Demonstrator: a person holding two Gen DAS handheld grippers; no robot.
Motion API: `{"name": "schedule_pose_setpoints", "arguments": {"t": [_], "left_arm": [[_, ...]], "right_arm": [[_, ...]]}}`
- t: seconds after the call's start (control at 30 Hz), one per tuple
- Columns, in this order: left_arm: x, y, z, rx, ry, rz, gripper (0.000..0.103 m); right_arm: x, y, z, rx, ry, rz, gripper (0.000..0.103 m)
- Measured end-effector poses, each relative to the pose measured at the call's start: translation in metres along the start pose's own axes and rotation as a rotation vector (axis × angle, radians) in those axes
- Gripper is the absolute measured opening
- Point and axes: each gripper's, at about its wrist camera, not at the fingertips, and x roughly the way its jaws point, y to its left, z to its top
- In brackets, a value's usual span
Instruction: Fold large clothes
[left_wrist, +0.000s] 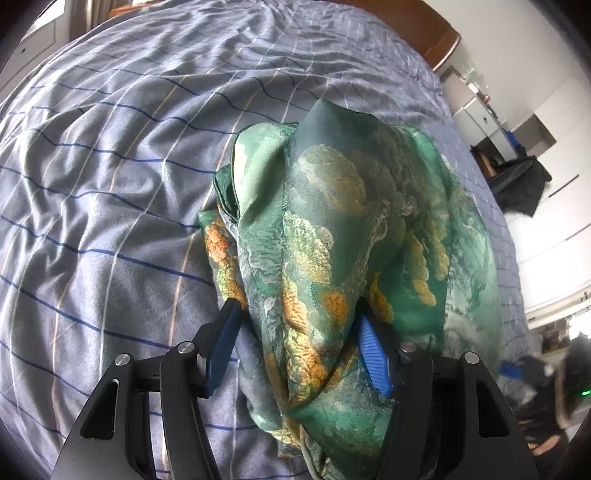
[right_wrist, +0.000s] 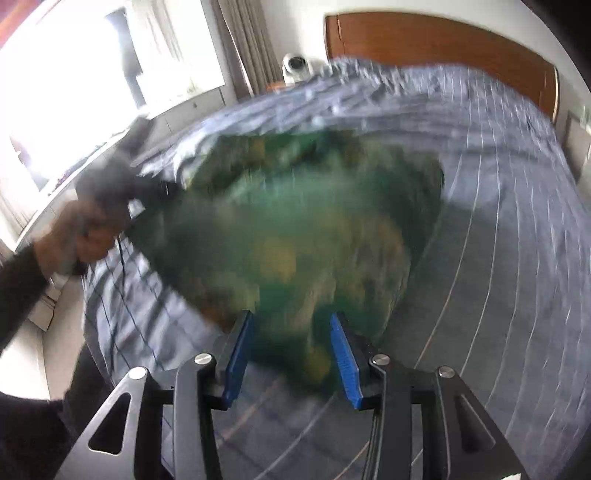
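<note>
Blue-grey checked bedding (left_wrist: 122, 206) fills most of what I see from both wrist cameras, a rumpled cover with dark blue and pale lines spread over the whole bed. A brown wooden headboard (right_wrist: 436, 40) stands behind its far edge. Across the room, in the left wrist view, white cabinets (left_wrist: 491, 125) line the wall, with something dark slumped beside them that I cannot make out.

On the bedding lies the green scarf-like garment (left_wrist: 343, 236), a thin silky cloth printed in green with orange and cream patches, bunched into a loose heap rather than spread flat. One fold stands up as a peak toward the headboard, and the near end trails down between my left fingers.

My left claw (left_wrist: 299, 325) points steeply down at that heap. Its blue pads stand apart on either side of the cloth and are easing wider; the left pad shows a clear gap to the fabric, while the right pad has cloth draped against it, so nothing is pinched.

My right claw (right_wrist: 291, 328) is partly spread, with the blurred green cloth lying between and beyond its blue pads; I cannot tell from the smeared picture whether they press on it.

At the left of the right wrist view, a hand (right_wrist: 77, 240) in a dark sleeve grips the other tool's handle.
</note>
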Motion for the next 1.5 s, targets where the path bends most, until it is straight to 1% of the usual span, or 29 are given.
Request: {"name": "schedule_pose_setpoints", "arguments": {"t": [0.03, 0.13, 0.2, 0.27, 0.3, 0.33, 0.37, 0.4, 0.43, 0.47, 0.57, 0.67, 0.73, 0.77, 0.8, 0.87, 0.93, 1.0, 1.07, 1.1, 1.13, 1.23, 1.3, 1.4, 1.5], "left_arm": [[0.000, -0.003, -0.001, 0.004, -0.005, 0.011, 0.066], [-0.006, -0.007, -0.004, -0.006, -0.035, 0.034, 0.068], [-0.019, -0.011, -0.009, -0.020, -0.081, 0.062, 0.074], [-0.036, -0.017, -0.014, -0.018, -0.137, 0.112, 0.082], [-0.046, -0.020, -0.018, -0.014, -0.165, 0.133, 0.084], [-0.053, -0.022, -0.022, -0.012, -0.189, 0.150, 0.089], [-0.064, -0.026, -0.029, -0.006, -0.221, 0.185, 0.093], [-0.074, -0.030, -0.035, 0.001, -0.249, 0.223, 0.094], [-0.081, -0.033, -0.041, 0.009, -0.268, 0.256, 0.097], [-0.085, -0.035, -0.044, 0.019, -0.275, 0.277, 0.098], [-0.097, -0.041, -0.060, 0.055, -0.279, 0.361, 0.101], [-0.105, -0.045, -0.074, 0.092, -0.276, 0.408, 0.101], [-0.114, -0.044, -0.087, 0.085, -0.304, 0.471, 0.101], [-0.119, -0.044, -0.092, 0.072, -0.329, 0.511, 0.101], [-0.123, -0.042, -0.097, 0.062, -0.352, 0.535, 0.101], [-0.129, -0.037, -0.104, 0.051, -0.382, 0.527, 0.101], [-0.130, -0.031, -0.108, 0.036, -0.376, 0.511, 0.101], [-0.130, -0.030, -0.112, 0.032, -0.376, 0.533, 0.101], [-0.131, -0.033, -0.116, 0.036, -0.387, 0.556, 0.101], [-0.131, -0.034, -0.117, 0.035, -0.384, 0.559, 0.101], [-0.131, -0.034, -0.116, 0.030, -0.376, 0.547, 0.101], [-0.137, -0.033, -0.117, -0.015, -0.383, 0.508, 0.101], [-0.140, -0.031, -0.117, -0.036, -0.395, 0.510, 0.101], [-0.142, -0.030, -0.114, -0.044, -0.402, 0.532, 0.101], [-0.144, -0.028, -0.113, -0.054, -0.402, 0.534, 0.101]], "right_arm": [[0.016, -0.002, -0.008, 0.019, 0.034, 0.000, 0.044], [0.039, -0.003, -0.012, 0.004, 0.056, -0.008, 0.044], [0.033, 0.001, -0.010, -0.002, 0.055, -0.021, 0.045], [0.016, 0.005, -0.010, -0.016, 0.037, -0.034, 0.046], [0.005, 0.006, -0.011, -0.020, 0.020, -0.042, 0.054], [-0.007, 0.005, -0.012, -0.017, -0.003, -0.051, 0.068], [-0.015, 0.003, -0.013, -0.012, -0.021, -0.060, 0.075], [-0.025, 0.000, -0.014, -0.004, -0.049, -0.077, 0.082], [-0.039, -0.003, -0.016, 0.006, -0.080, -0.096, 0.082], [-0.045, -0.008, -0.016, 0.013, -0.094, -0.106, 0.082], [-0.066, -0.019, -0.022, 0.046, -0.130, -0.149, 0.082], [-0.078, -0.028, -0.025, 0.083, -0.161, -0.220, 0.082], [-0.085, -0.032, -0.027, 0.106, -0.174, -0.245, 0.082], [-0.088, -0.034, -0.029, 0.114, -0.181, -0.241, 0.082], [-0.090, -0.036, -0.031, 0.118, -0.186, -0.233, 0.082], [-0.094, -0.038, -0.035, 0.116, -0.198, -0.230, 0.082], [-0.100, -0.038, -0.039, 0.101, -0.230, -0.255, 0.082], [-0.107, -0.038, -0.042, 0.097, -0.274, -0.260, 0.082], [-0.114, -0.039, -0.044, 0.105, -0.325, -0.247, 0.082], [-0.116, -0.040, -0.045, 0.106, -0.342, -0.240, 0.082], [-0.117, -0.041, -0.045, 0.104, -0.356, -0.232, 0.082], [-0.118, -0.039, -0.044, 0.093, -0.365, -0.218, 0.082], [-0.116, -0.036, -0.043, 0.077, -0.364, -0.209, 0.082], [-0.113, -0.028, -0.042, 0.042, -0.352, -0.206, 0.082], [-0.111, -0.019, -0.042, 0.009, -0.345, -0.194, 0.082]]}}
